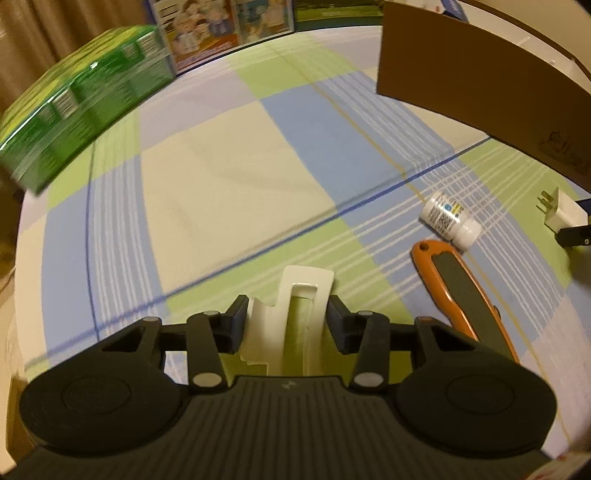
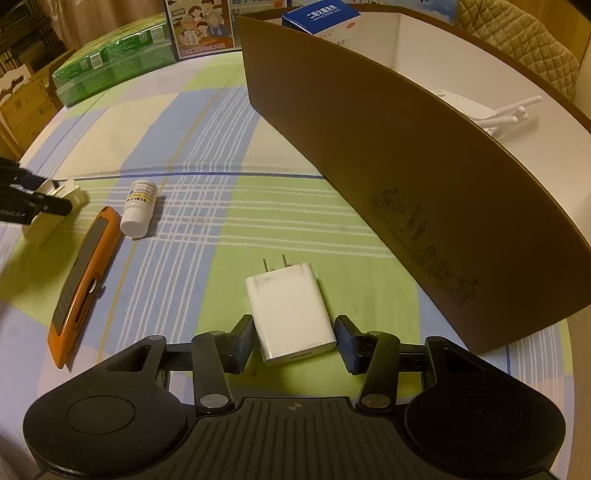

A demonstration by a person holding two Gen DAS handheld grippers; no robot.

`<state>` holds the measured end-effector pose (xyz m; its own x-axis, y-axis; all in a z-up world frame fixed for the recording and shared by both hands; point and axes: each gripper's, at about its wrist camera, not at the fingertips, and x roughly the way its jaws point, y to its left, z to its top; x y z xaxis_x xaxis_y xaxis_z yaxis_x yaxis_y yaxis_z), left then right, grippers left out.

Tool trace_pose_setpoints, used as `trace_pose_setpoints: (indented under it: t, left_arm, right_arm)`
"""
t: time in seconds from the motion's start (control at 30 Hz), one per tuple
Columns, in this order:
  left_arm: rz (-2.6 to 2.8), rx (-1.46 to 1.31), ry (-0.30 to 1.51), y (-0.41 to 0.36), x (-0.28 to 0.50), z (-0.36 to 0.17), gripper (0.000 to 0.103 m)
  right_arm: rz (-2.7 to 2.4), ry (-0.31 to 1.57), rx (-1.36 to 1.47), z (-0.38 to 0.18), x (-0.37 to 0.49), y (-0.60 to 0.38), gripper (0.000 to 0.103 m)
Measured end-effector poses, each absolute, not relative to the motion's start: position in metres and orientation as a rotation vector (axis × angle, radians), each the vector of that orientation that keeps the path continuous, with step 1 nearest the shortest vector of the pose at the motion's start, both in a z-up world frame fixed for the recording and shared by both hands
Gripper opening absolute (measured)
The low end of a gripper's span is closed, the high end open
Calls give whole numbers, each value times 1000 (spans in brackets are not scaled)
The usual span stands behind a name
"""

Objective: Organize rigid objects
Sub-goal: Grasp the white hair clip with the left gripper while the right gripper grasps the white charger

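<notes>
Left gripper [image 1: 288,325] narrowed onto white plastic bracket-like piece with rectangular slot [image 1: 295,314], both pads against its sides, piece low over checked blue, green and cream tablecloth [image 1: 221,184]. Grip taken across narrow width, probably so long axis points forward for the carry.

Right gripper [image 2: 293,338] straddling flat white wall charger with 2 metal prongs [image 2: 288,310] lying on the cloth. Left pad touching or nearly touching charger's edge, small gap showing at right pad; so not clamped yet, jaws only slightly wider than the charger. Prongs pointing away from gripper, body end nearest, giving pads the flat sides.

Brown cardboard box with white inside [image 2: 388,155] just beyond the charger, open top, likely the drop target: blue and white carton [image 2: 320,16] and white device with antennas [image 2: 480,110] already inside.

Left on the cloth: orange utility knife with grey panel [image 2: 85,273] and small white pill bottle on its side [image 2: 138,210], bottle just beside the knife's tip, contact unclear. Both between the 2 grippers.

Green wrapped pack [image 2: 110,74] at far edge, apparently not part of the sort.

Judgement: early-to-mid; 4 loose items still outside the box.
</notes>
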<state>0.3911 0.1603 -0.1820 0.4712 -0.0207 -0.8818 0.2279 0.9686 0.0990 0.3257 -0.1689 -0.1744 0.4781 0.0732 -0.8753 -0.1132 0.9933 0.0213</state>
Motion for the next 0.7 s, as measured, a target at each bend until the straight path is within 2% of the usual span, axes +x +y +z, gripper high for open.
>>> trace_pose_setpoints:
  t: [0.43, 0.7]
  left_arm:
    - [6, 104, 1149, 151, 333, -177, 40]
    - [54, 70, 1168, 138, 315, -178, 40]
  right_arm:
    - [124, 1031, -76, -177, 326, -163, 45]
    - [152, 1027, -96, -177, 317, -153, 38]
